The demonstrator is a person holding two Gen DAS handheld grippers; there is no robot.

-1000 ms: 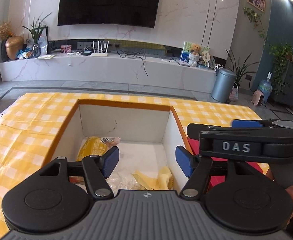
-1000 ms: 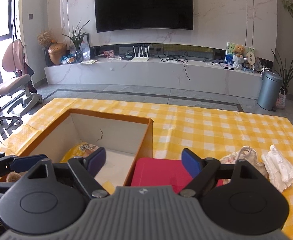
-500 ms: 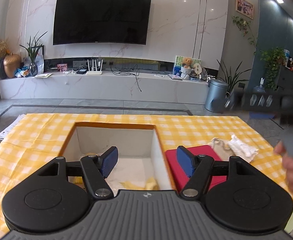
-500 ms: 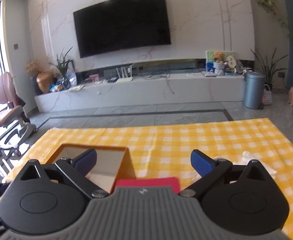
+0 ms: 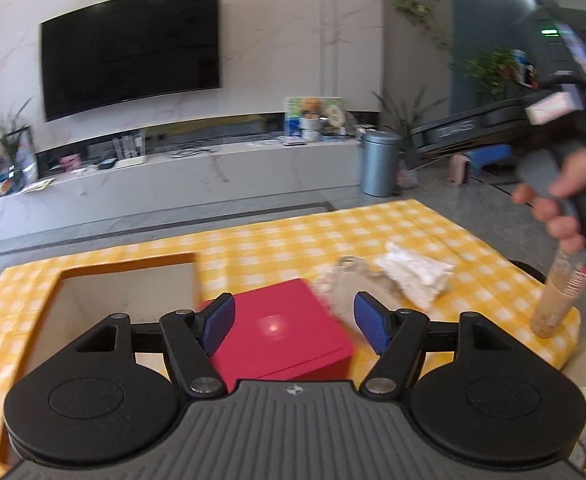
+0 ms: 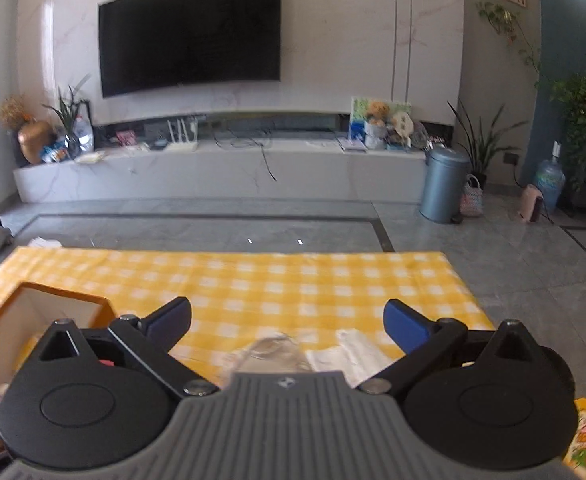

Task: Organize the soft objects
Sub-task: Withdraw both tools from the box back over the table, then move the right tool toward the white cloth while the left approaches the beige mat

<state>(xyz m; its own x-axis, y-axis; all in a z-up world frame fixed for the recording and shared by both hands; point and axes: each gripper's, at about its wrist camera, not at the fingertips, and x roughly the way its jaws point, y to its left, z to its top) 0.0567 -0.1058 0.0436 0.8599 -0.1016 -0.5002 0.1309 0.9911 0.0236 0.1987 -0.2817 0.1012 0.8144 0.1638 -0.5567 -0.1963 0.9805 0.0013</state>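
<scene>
Both grippers pulled back from the box. Left gripper [image 5: 294, 322] fingers spread, empty, over red box [image 5: 283, 332]; right gripper [image 6: 287, 322] fingers spread wide, empty. Beyond on the desk [image 6: 277, 280]: clear bag [image 6: 269, 354], white cloth [image 5: 413, 274], open cardboard box [image 5: 125, 292].

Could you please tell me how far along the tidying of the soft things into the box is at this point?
Done: cannot tell, since the box shows only bare walls here. In hand: nothing; the left gripper and right gripper are both open and empty. Left: the white cloth and the clear crumpled bag lie on the checked tablecloth beside the red box.
</scene>
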